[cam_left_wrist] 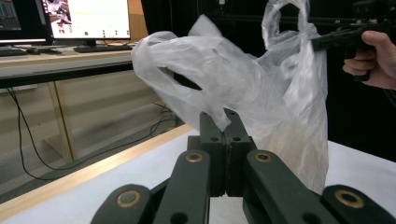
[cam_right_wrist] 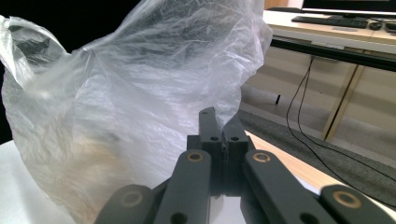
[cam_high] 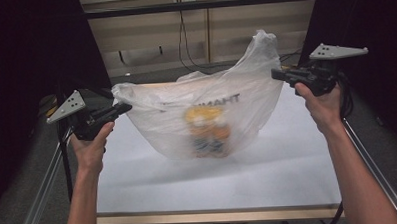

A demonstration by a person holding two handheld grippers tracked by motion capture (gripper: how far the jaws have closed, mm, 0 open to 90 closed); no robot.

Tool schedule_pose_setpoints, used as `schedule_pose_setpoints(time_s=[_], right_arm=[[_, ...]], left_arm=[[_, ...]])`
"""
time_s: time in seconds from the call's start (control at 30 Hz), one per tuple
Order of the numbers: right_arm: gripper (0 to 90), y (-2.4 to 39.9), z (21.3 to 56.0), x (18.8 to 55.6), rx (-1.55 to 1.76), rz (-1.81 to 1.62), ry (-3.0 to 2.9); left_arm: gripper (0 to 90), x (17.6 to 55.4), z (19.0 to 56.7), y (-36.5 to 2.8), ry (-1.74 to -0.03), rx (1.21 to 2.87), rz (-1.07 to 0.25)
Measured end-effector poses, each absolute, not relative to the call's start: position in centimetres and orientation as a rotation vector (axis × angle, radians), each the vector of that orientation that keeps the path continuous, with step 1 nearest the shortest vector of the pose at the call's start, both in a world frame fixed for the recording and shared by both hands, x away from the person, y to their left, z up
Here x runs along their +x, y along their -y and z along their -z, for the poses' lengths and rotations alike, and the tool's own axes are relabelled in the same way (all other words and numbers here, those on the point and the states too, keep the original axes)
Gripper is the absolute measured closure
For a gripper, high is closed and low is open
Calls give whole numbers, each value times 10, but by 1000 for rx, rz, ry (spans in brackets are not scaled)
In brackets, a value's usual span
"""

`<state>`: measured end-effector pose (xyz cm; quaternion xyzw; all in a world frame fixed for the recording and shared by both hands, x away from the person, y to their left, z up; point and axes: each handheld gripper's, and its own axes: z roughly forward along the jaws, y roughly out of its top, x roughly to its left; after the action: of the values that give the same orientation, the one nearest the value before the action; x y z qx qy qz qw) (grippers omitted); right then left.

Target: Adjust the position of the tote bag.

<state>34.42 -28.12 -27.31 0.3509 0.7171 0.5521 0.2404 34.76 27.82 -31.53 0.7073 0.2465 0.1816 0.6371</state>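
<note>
One plastic bag (cam_high: 201, 109), mirrored "THANK" lettering

Plastic bag (cam_high: 206, 109): mirrored print, reads "…MAHT"; rest illegible.

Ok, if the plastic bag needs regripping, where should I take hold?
Probably at its two handle loops, one from each side: the plastic bag hangs stretched between the left gripper and right gripper, with its load sagging in the middle.

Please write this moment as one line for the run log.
left gripper: shut on plastic bag | right gripper: shut on plastic bag | bag: held above table
</note>
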Motion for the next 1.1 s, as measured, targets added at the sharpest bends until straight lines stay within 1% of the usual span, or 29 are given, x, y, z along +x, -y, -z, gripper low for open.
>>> schedule_pose_setpoints(time_s=[0.17, 0.37, 0.77, 0.97, 1.1], right_arm=[[900, 299, 283, 331, 982, -1522, -1945], [900, 309, 292, 312, 986, -1524, -1935], [900, 303, 304, 301, 944, -1503, -1972], [900, 296, 314, 301, 941, -1500, -1986], [900, 292, 319, 304, 934, -1498, -1993]], left_arm=[[897, 347, 315, -278, -559, 1608, -414], [898, 342, 311, -271, -523, 1624, -404], [898, 333, 321, -278, -530, 1676, -389], [898, 333, 324, -280, -539, 1688, -386], [898, 336, 331, -275, -539, 1697, -356]])
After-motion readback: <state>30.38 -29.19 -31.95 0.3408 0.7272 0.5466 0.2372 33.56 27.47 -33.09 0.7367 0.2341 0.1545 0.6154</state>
